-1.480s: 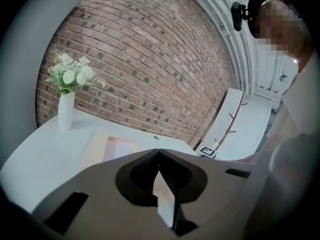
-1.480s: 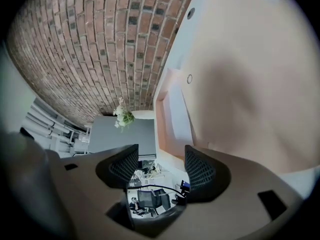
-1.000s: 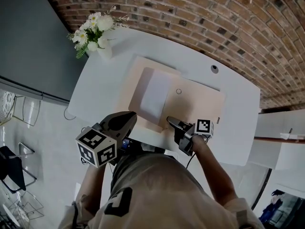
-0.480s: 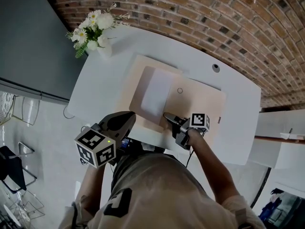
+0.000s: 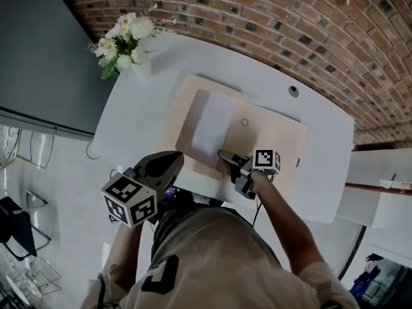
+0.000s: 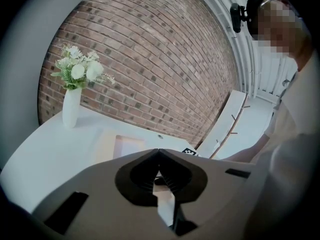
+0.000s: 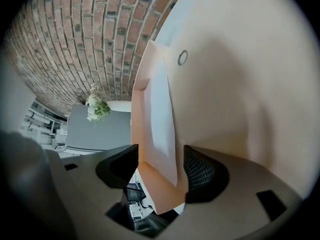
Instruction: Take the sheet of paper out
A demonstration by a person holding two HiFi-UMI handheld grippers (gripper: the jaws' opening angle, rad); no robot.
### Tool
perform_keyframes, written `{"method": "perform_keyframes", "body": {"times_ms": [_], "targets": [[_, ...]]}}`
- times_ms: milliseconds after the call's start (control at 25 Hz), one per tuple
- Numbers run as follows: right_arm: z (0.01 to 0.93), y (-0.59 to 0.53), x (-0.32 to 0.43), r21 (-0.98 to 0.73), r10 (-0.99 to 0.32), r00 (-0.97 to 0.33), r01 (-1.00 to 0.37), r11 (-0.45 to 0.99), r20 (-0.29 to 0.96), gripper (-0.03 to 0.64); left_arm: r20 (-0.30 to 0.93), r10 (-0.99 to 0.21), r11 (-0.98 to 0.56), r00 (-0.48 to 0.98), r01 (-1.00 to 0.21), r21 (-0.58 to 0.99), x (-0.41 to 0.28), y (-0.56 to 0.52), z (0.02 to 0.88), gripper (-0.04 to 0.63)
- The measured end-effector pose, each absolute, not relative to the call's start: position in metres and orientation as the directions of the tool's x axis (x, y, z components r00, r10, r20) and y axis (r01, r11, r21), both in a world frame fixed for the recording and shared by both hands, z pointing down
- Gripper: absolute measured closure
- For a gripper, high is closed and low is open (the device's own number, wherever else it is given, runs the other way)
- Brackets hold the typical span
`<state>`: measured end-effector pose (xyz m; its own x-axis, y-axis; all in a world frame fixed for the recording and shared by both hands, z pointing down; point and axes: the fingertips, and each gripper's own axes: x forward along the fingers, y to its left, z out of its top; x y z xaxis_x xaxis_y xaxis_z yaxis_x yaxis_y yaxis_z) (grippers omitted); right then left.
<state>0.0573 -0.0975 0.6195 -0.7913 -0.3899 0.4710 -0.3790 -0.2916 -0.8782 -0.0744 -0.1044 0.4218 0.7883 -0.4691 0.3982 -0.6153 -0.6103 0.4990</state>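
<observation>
A tan envelope [image 5: 273, 143] lies on the white table [image 5: 138, 118], its flap spread open to the left. A white sheet of paper [image 5: 211, 129] rests on the flap, partly out of the envelope. My right gripper [image 5: 223, 155] is at the envelope's near edge, by the sheet's near corner. In the right gripper view the jaws [image 7: 160, 166] stand open, with the corner of the sheet [image 7: 161, 119] and the tan flap under it between them. My left gripper [image 5: 168, 163] hangs off the table's near edge, close to the person's body, shut and empty [image 6: 158, 151].
A white vase of flowers [image 5: 132, 47] stands at the table's far left corner. A round snap [image 5: 244, 122] sits on the envelope beside the sheet. A cable hole [image 5: 293, 91] is at the table's back. A brick wall runs behind the table.
My right gripper has moved left and a little forward along the envelope's near edge, up to the sheet's corner. The left gripper has stayed put.
</observation>
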Motion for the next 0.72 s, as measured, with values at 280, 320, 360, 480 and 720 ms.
{"method": "perform_keyframes", "body": {"times_ms": [280,320,360,480,720], "targets": [[0.621,-0.1,0.05,-0.879,-0.372,-0.8,-0.387,-0.278,0.471,0.333,0.398,-0.465,-0.61,0.79,-0.612,0.503,-0.075,-0.105,0.424,0.581],[0.621,-0.1,0.05,-0.879,-0.372,-0.801,-0.387,-0.278,0.47,0.333,0.398,-0.466,-0.61,0.791,-0.612,0.503,-0.075,-0.105,0.424,0.58],[0.621,-0.101,0.049,-0.88,-0.372,-0.801,-0.386,-0.277,0.469,0.333,0.398,-0.466,-0.609,0.79,-0.613,0.503,-0.076,-0.105,0.424,0.58],[0.62,-0.104,0.046,-0.885,-0.379,-0.804,-0.371,-0.282,0.458,0.333,0.398,-0.467,-0.607,0.789,-0.614,0.505,-0.077,-0.106,0.425,0.58],[0.617,-0.109,0.044,-0.898,-0.409,-0.804,-0.337,-0.285,0.431,0.333,0.4,-0.468,-0.606,0.788,-0.615,0.505,-0.08,-0.106,0.426,0.58]]}}
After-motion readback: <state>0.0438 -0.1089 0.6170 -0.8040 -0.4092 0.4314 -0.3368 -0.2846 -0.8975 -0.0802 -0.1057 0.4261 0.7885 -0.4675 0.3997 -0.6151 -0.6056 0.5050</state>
